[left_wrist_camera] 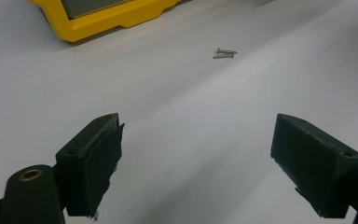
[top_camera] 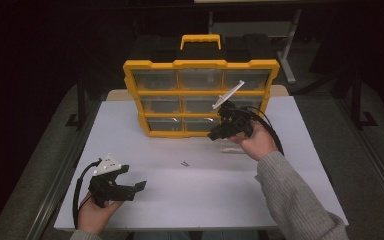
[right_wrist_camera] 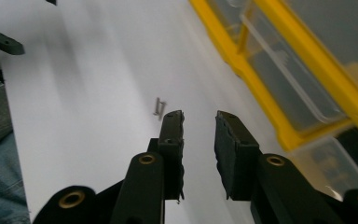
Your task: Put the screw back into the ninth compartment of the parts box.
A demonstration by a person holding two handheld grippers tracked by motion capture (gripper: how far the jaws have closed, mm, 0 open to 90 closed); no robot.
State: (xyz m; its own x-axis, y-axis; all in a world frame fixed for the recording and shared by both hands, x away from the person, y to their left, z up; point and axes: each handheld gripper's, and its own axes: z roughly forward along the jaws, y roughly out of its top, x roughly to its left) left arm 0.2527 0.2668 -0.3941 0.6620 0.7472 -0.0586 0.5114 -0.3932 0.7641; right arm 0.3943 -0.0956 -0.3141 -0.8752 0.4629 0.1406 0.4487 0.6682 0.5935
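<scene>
Yellow framing is surrounding the drawer cabinet (top_camera: 200, 97), which is standing upright at the far side of the white bench (top_camera: 180, 190). Two small screws (top_camera: 185, 163) are lying side by side, touching or nearly so, on the bare bench in front of the cabinet, between the two grippers.

The right gripper (top_camera: 215, 134) is hovering just before the cabinet's lower right drawer, its jaws standing slightly apart with nothing between them. In the right gripper view the screws (right_wrist_camera: 159, 107) are lying on the bench just beyond the jaw tips, and a clear drawer (right_wrist_camera: 326, 163) appears to be pulled out at the cabinet's bottom row. The left gripper (top_camera: 141, 186) is resting near the front left of the bench, its jaws spread wide and holding nothing; the screws (left_wrist_camera: 225, 53) are lying well ahead of it.

Judgement: the work with the screws is looking unfinished, since both are lying loose and neither is gripped.

Count: one cabinet, nine drawers in three rows of three, two screws, two grippers.
</scene>
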